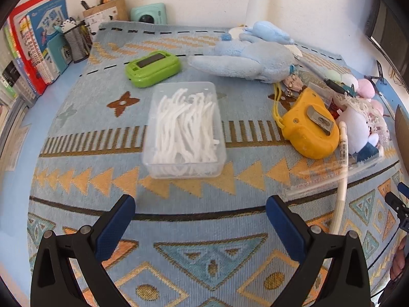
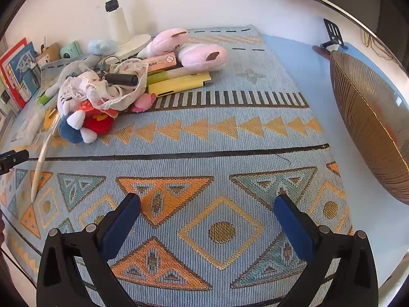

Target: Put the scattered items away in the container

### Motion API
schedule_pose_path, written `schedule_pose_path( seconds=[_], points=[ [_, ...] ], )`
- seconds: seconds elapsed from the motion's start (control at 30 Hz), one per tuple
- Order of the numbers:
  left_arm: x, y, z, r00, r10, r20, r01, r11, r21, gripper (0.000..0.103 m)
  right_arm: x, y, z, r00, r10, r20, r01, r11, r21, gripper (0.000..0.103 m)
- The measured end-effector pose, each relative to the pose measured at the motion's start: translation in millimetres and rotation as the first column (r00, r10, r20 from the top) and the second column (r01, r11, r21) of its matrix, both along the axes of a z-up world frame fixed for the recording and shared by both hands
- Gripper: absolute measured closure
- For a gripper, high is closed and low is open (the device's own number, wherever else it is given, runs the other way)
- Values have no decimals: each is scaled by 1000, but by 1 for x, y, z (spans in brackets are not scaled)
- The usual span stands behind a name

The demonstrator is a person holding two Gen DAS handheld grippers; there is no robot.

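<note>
Ribbed amber-brown bowl, the container, sits at the far right on the pale blue tabletop, off the edge of the woven blue-and-orange patterned mat, nothing visible inside it from here. Scattered stuff is heaped at the mat's back-left in the right wrist view: two pink plush slippers, a flat yellow case, a small white-and-blue plush doll w/ red outfit under a strip of cream lace, and a black cylinder in the tangle. A long cream plastic stick pokes out of the pile toward the front. Left wrist view shows more: clear plastic box of white floss picks mid-mat, directly ahead of the left gripper; a lime-green flat case behind it; a light blue plush toy lying on its side; a yellow tape measure w/ metal clip just beside the doll. Left tongs spread wide apart, empty, above the mat. Right gripper likewise wide apart, holding nothing, over bare mat, well apart from both bowl and pile. Books & a black mesh pen holder line the back-left edge.
</note>
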State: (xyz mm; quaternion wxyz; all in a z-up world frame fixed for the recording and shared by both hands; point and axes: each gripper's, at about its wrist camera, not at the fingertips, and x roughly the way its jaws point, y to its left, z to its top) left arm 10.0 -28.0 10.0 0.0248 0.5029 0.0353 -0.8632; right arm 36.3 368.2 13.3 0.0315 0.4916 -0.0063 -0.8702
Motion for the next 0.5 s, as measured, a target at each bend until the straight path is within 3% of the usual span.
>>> schedule_pose_path(
  seconds=[0.1,0.17,0.27,0.37,0.5],
  points=[
    [9,-20,23,994,35,-100,-27,996,81,0,-6,-8,24,997,6,-83,-8,1000,-20,0],
    [-2,-26,31,991,46,-128,-33,995,97,0,-18,-14,42,988,13,-152,-14,1000,-8,0],
    [-27,-26,22,994,61,-90,-54,995,82,0,-50,-11,41,987,18,-161,-15,1000,22,0],
    [-39,-21,9,997,31,-71,-21,990,137,0,-70,-12,41,986,44,-164,-34,997,63,0],
    [-49,-13,-3,998,29,-61,-24,996,84,0,-96,-23,54,980,92,-179,-79,994,77,4]
  ],
)
